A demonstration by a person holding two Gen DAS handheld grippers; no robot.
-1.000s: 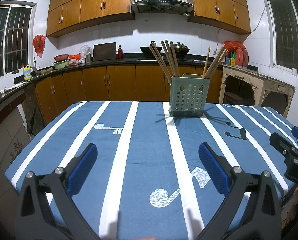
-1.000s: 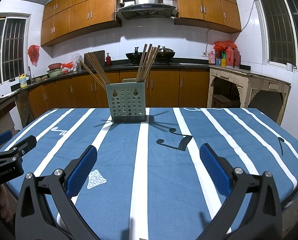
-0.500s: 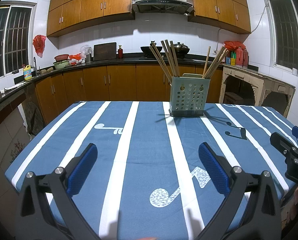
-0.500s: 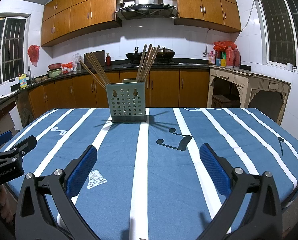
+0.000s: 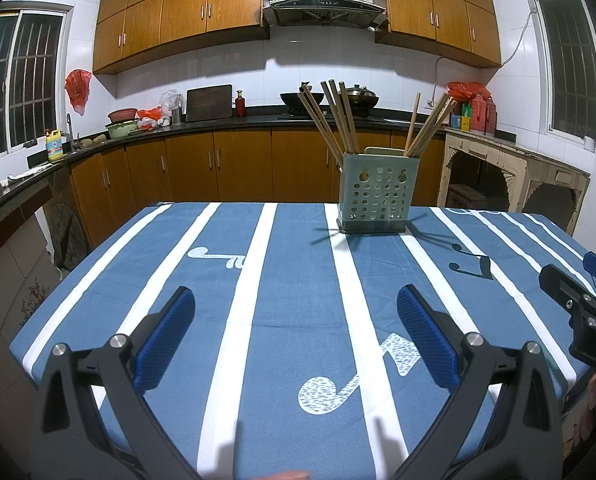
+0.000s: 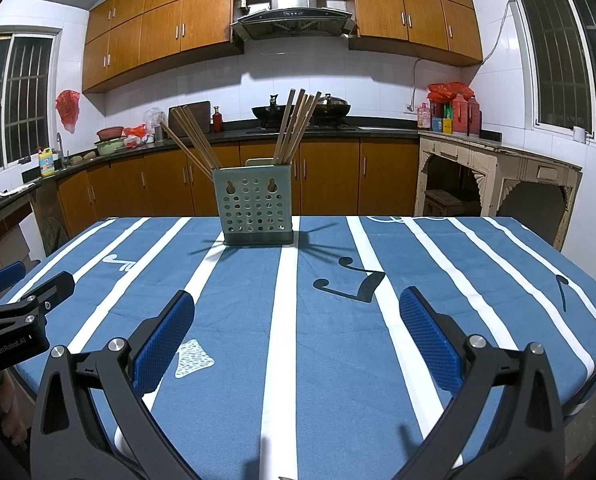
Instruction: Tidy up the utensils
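Chopsticks of pale wood stand in a squarish grey-green plastic holder whose front wall is pierced with rows of round holes and 2 keyhole slots. In the left wrist view 1 bundle leans to the left and another fans to the right, each in its own side of the holder. The holder sits upright at the far end of the table, on a blue cloth with white stripes and printed music notes in white and dark tones.

The left gripper hovers over the near end of the cloth, its jaws spread wide with nothing between them; the black angular arms carry textured blue pads. The right gripper is likewise spread wide and holds nothing, with the same ribbed blue pads. Both are well apart from the holder. Each gripper shows at the edge of the other's view.

Behind the table runs a dark countertop over glossy brown wooden cabinets, with a steel range hood on white tiles
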